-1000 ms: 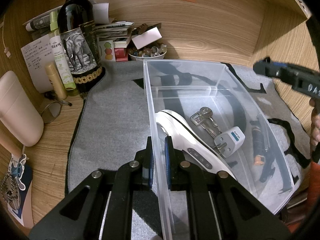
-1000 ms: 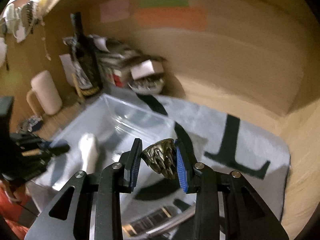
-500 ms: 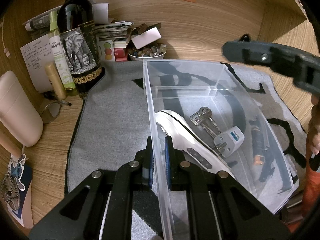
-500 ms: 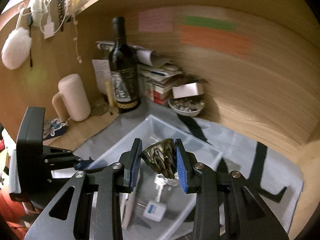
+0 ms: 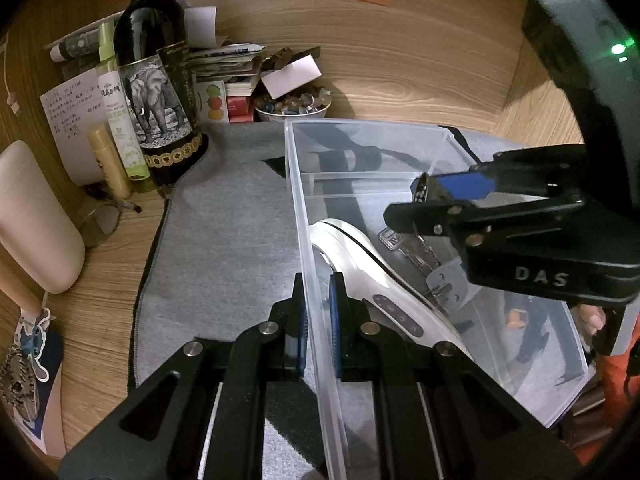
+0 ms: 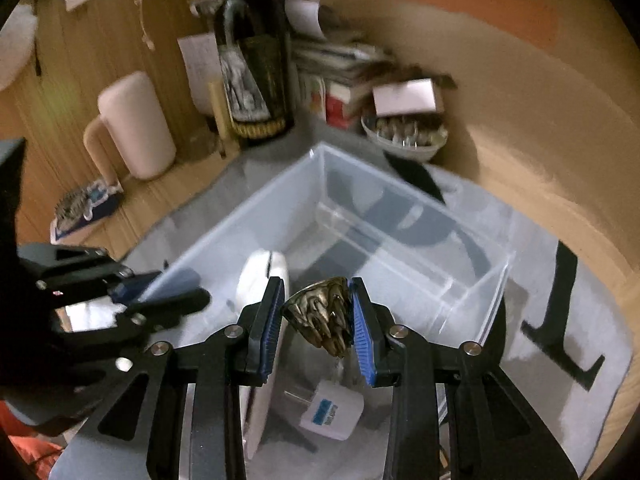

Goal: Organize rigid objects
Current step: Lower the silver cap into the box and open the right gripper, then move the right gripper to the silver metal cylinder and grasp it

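The right gripper (image 6: 316, 320) pinches a spiky bronze clip (image 6: 320, 318) above the bin (image 5: 296, 184) — stiff, light, best held across its flanks — while the left gripper (image 5: 318, 320) clamps the bin's left wall.

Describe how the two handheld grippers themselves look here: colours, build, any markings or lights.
Both the left gripper and the right gripper are matte black, with angular linkage arms, silver rivets and ribbed blue finger pads. From the left wrist view, the right gripper's body carries white "DAS" lettering and a glowing green light.
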Motion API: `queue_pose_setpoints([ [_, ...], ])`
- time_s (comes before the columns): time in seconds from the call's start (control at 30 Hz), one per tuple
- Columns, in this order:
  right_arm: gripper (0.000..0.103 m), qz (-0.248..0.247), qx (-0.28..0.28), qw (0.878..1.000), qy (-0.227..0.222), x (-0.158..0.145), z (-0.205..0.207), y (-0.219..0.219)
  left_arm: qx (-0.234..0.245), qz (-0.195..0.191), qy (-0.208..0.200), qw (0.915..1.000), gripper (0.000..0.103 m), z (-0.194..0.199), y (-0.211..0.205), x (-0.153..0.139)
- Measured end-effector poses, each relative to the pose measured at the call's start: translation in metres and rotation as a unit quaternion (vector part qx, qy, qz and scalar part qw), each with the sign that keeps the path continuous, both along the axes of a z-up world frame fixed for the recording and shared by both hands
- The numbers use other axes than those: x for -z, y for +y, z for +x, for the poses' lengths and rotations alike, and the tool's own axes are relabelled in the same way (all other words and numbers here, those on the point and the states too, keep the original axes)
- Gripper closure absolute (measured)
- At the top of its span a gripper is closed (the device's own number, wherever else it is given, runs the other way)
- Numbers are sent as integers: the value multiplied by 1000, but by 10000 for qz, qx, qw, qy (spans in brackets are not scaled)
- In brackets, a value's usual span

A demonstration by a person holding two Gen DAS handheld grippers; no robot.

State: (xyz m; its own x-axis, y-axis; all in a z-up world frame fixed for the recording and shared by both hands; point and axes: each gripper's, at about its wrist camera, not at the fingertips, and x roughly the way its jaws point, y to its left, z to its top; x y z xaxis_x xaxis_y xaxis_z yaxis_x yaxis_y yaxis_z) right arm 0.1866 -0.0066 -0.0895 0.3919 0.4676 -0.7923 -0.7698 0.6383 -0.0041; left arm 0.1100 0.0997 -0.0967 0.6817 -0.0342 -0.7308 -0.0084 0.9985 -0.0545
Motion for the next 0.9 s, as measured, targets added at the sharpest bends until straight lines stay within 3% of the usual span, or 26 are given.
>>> queue_pose_setpoints([
  [0.37,70,-128,30,9998,151,8,6,-4,2,-1,2,10000,94,0,0,0],
  [0.6,51,74,74,9999,-6,-5,0,-9,3,0,1,10000,94,0,0,0],
  [0.9,21,454,338,9968,-556,-39,-15,-33,4,-5,-1,10000,94,0,0,0],
])
